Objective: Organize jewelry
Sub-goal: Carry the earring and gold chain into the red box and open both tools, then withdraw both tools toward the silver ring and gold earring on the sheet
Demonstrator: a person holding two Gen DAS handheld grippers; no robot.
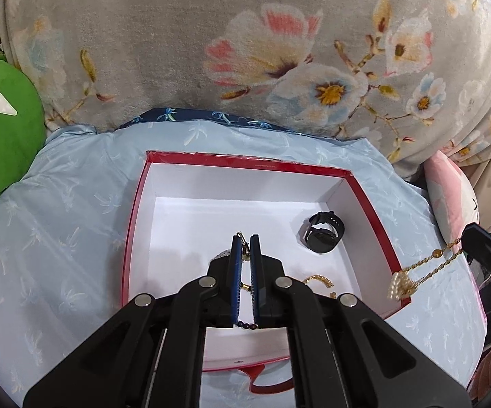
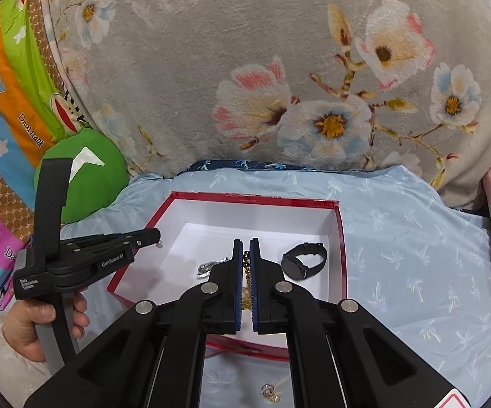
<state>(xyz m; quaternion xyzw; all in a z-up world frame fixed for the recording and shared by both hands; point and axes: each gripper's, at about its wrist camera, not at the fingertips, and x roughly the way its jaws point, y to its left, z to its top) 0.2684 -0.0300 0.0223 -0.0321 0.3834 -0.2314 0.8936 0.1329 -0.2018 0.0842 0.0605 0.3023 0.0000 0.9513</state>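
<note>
A red box (image 1: 374, 217) with a white inside lies open on the blue cloth. In it are a black watch (image 1: 323, 234) at the right and a silver piece (image 2: 208, 268) nearer the middle. My left gripper (image 1: 245, 238) hangs over the box floor, shut on a thin chain of dark and gold beads (image 1: 245, 326). My right gripper (image 2: 246, 241) is shut on a gold necklace (image 2: 246, 265). In the left wrist view its pendant (image 1: 402, 285) dangles over the box's right rim. More gold chain (image 1: 318, 280) shows inside the box.
A grey flowered blanket (image 1: 245, 51) rises behind the box. A green cushion (image 1: 4, 129) lies at the left and a pink one (image 1: 449, 190) at the right. Small gold rings (image 2: 269, 392) lie on the cloth in front of the box. A hand (image 2: 41, 319) grips the left tool.
</note>
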